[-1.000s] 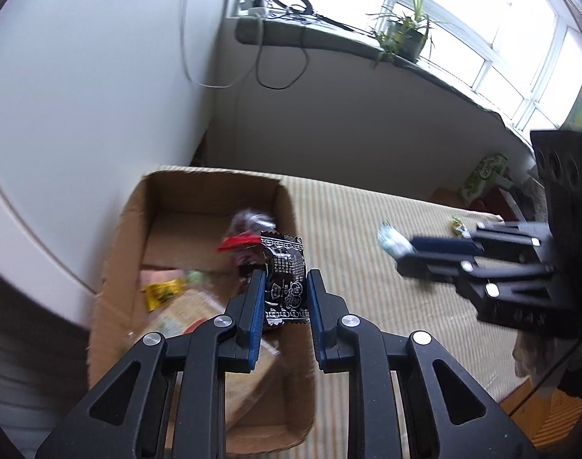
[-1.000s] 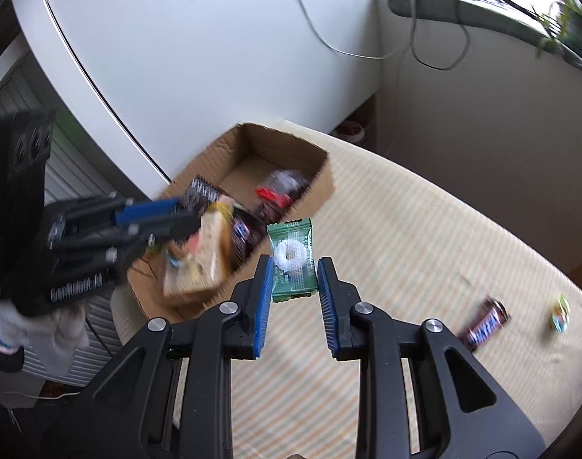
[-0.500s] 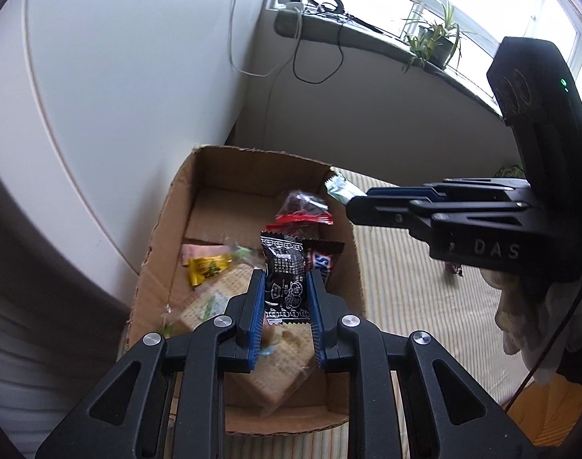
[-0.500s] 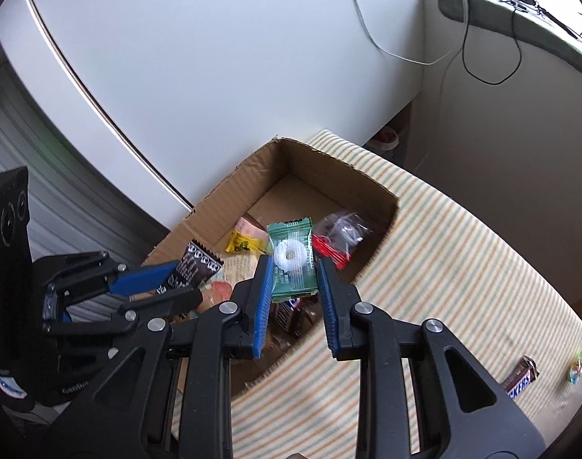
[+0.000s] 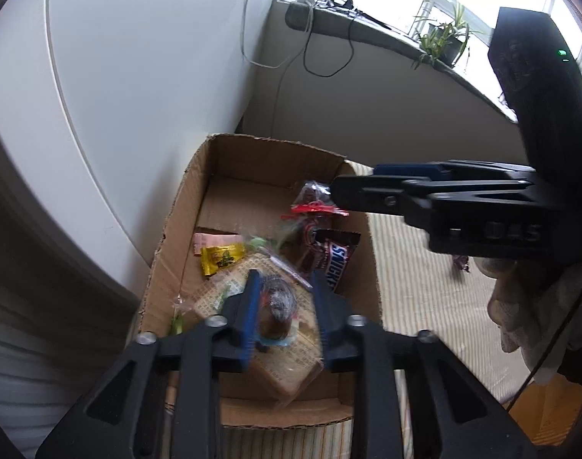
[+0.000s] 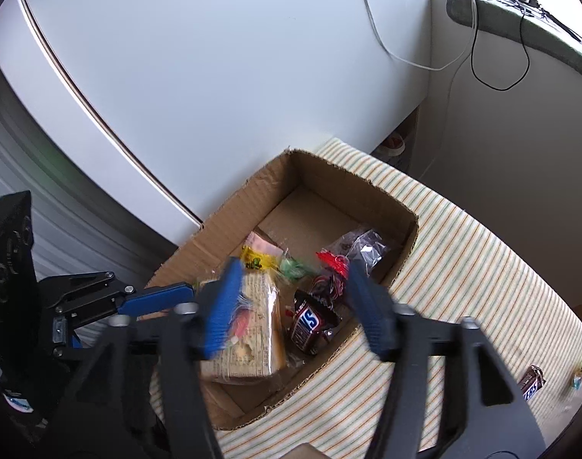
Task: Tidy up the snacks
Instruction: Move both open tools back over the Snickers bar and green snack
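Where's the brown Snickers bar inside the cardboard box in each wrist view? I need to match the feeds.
Left wrist: the brown Snickers bar stands against the box's right wall, just beyond the right fingertip.
Right wrist: it lies centre frame, near the box's near edge.
Shared landmark: the yellow candy wrapper in the cardboard box.

Cardboard box (image 6: 229,206) far half bare, near half crowded with snacks (image 6: 248,329), striped cloth (image 6: 482,267) open rightward

My left wrist camera looks steeply down, close over the cardboard box (image 5: 279,413); my right looks down from its other side. Both, somewhat blurred, share the box.
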The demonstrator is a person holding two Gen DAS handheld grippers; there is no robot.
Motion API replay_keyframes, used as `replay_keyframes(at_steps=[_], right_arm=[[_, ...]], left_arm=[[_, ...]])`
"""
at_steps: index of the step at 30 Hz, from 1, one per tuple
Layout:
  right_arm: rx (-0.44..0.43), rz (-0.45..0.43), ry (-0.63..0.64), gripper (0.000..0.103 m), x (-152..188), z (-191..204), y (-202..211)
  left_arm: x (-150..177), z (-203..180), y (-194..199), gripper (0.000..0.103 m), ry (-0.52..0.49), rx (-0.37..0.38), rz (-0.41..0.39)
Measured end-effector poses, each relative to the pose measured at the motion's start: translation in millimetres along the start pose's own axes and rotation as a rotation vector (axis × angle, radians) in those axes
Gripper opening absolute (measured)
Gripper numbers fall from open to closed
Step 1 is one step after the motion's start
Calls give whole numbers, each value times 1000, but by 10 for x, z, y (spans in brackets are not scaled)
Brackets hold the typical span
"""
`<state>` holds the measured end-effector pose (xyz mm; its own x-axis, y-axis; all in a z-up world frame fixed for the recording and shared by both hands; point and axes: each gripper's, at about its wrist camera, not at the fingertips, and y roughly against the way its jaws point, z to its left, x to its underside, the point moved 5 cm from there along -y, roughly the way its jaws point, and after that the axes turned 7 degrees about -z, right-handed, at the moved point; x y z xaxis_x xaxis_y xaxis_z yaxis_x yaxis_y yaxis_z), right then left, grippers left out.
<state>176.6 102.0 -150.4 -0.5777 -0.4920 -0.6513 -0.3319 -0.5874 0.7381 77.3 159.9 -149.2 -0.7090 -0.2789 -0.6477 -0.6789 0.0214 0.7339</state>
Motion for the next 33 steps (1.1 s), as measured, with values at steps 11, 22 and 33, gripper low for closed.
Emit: replay_keyframes(at_steps=[11,22,33], right_arm=[[45,-30,-60,64,6,-273,193],[111,-97,-153,64,220,-782,696],[300,-99,-276,64,893,-1914,1310]], left_arm=[[-15,-96,46,34,-10,-3,-18],[-121,-643,-61,34,-72,69,-20],[51,-1566,-417,45,-146,211,49]])
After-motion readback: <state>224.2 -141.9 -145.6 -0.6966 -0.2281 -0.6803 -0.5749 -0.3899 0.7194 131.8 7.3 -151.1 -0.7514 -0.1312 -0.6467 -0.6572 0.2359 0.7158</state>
